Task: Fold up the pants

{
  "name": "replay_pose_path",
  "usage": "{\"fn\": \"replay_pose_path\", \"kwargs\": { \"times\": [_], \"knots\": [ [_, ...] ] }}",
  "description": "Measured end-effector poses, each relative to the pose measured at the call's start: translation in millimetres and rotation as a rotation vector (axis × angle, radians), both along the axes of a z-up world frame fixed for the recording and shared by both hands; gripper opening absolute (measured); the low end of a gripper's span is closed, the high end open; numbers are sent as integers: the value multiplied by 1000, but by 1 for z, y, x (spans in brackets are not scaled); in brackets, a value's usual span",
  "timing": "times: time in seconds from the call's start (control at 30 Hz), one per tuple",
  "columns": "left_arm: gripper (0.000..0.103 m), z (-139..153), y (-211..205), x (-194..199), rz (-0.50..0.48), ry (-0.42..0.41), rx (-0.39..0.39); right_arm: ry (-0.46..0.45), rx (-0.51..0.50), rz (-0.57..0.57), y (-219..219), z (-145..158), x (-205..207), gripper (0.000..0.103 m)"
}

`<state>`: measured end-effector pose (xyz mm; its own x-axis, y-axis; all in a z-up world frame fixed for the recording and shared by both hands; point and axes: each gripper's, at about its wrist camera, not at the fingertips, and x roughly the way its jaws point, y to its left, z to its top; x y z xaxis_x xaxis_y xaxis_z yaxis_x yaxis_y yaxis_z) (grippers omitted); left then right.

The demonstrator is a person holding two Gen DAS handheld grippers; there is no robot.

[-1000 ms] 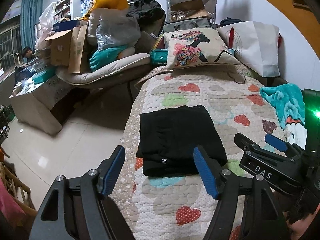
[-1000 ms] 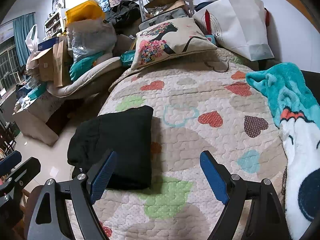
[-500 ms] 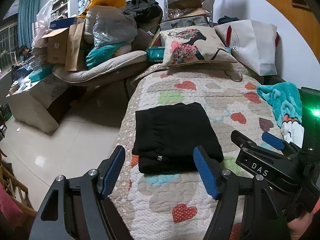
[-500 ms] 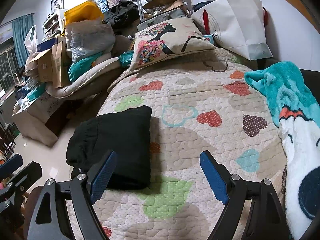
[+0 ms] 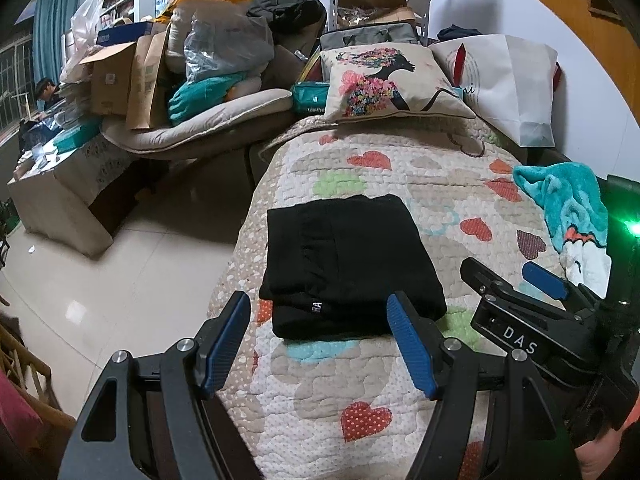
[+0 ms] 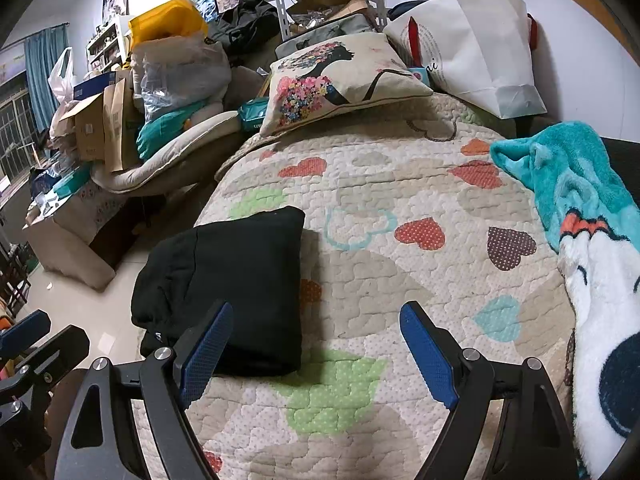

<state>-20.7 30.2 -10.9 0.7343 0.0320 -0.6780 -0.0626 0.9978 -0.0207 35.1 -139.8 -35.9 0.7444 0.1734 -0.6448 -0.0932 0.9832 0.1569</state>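
The pants (image 5: 348,268) are seen folded into a black stack on the bed quilt (image 5: 400,184). The left tool (image 5: 320,344) and right tool (image 6: 316,356) are held released above it, nothing grasped.

Dim indoor light, heavy fisheye bend

Soft shadows fall across the quilt (image 6: 400,280); a green lamp (image 5: 634,227) flares at the left view's edge; corners go black, focus stays sharp.

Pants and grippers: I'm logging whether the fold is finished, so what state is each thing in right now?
Pants: folded into a compact stack, lying flat on the quilt, near its left edge.
Left gripper: open, empty, fingers apart just short of the pants.
Right gripper: open, empty, above bare quilt beside the pants.
Blanket: crumpled at the quilt's right edge.
Pillow: propped at the far end.
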Motion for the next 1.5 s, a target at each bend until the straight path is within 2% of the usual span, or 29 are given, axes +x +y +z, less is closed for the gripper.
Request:
{"fn": "replay_pose_path", "kwargs": {
  "times": [0.17, 0.43, 0.6, 0.7, 0.83, 0.97, 1.13, 1.17, 1.23, 1.27, 1.3, 1.33, 1.37, 1.4, 1.43, 1.5],
  "knots": [
    [70, -8, 8, 10, -2, 38, -50, 3, -5, -1, 0, -3, -1, 89],
    [70, -41, 74, 68, 78, 142, -282, 47, 14, 12, -9, -9, 13, 89],
    [70, -68, 100, 103, 80, 198, -440, 68, 45, 56, -8, 7, 35, 89],
    [70, -84, 108, 120, 66, 225, -535, 141, 89, 123, -2, 9, 62, 90],
    [70, -103, 108, 135, 7, 237, -620, 260, 171, 160, 4, -11, 101, 90],
    [73, -124, 100, 145, -76, 257, -674, 333, 241, 155, 5, -39, 134, 90],
    [89, -139, 106, 150, -130, 212, -801, 418, 346, 169, 11, -73, 162, 90],
    [89, -138, 105, 150, -136, 209, -801, 427, 359, 178, 15, -78, 165, 90],
    [88, -135, 98, 150, -157, 209, -744, 437, 397, 202, 23, -84, 170, 89],
    [83, -132, 93, 149, -165, 211, -696, 444, 416, 218, 30, -86, 173, 85],
    [71, -129, 87, 148, -170, 212, -638, 450, 429, 236, 36, -87, 174, 76],
    [63, -127, 82, 147, -176, 209, -600, 457, 427, 242, 41, -86, 175, 73],
    [59, -125, 80, 147, -180, 208, -588, 454, 406, 237, 44, -85, 175, 72],
    [48, -121, 79, 146, -180, 212, -585, 451, 390, 239, 47, -82, 175, 66],
    [43, -117, 80, 146, -176, 215, -587, 450, 377, 247, 49, -78, 175, 63],
    [38, -109, 83, 147, -175, 206, -597, 453, 374, 254, 48, -72, 176, 51]
  ]
}}
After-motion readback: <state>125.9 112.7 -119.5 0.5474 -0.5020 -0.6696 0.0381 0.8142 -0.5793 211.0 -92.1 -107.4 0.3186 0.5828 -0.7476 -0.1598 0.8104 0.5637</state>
